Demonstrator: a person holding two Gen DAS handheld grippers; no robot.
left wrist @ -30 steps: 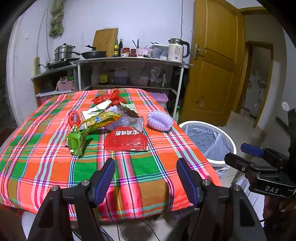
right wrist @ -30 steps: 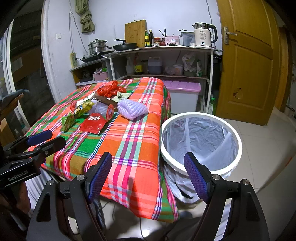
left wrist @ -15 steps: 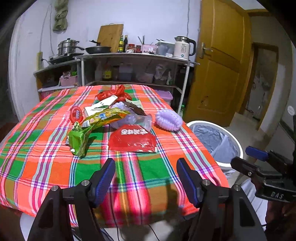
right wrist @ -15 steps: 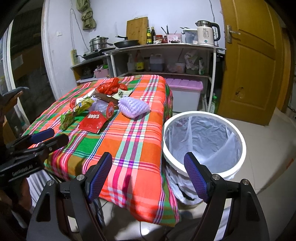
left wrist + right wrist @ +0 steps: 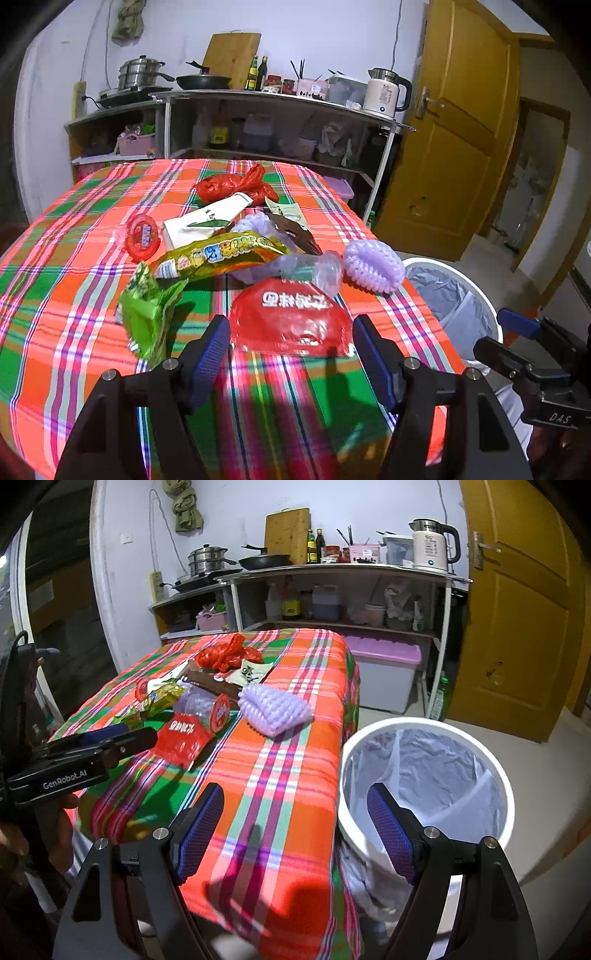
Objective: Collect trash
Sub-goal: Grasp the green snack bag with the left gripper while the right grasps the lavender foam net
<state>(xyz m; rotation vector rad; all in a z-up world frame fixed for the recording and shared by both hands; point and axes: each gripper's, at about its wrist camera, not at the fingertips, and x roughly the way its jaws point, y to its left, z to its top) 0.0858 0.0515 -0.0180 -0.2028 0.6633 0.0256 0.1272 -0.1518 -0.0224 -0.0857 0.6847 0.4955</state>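
Trash lies heaped on a plaid-covered table (image 5: 66, 332): a flat red snack packet (image 5: 291, 323), a green wrapper (image 5: 146, 317), a yellow wrapper (image 5: 221, 253), a lilac foam net (image 5: 373, 266), a red plastic bag (image 5: 236, 182) and a red jelly cup (image 5: 143, 234). My left gripper (image 5: 291, 354) is open, its blue pads on either side of the red packet's near edge, just above the cloth. My right gripper (image 5: 295, 829) is open and empty, over the table's corner beside a white bin (image 5: 424, 775) lined with a clear bag. The red packet (image 5: 183, 738) and foam net (image 5: 273, 709) also show in the right wrist view.
Behind the table stands a shelf unit (image 5: 280, 107) with a kettle, pans, bottles and a cutting board. A yellow door (image 5: 458, 122) is at the right. A lilac-lidded storage box (image 5: 384, 672) sits on the floor near the bin.
My left gripper has moved forward over the table, up to the red packet. The right gripper has edged forward and closer to the table's corner and bin.
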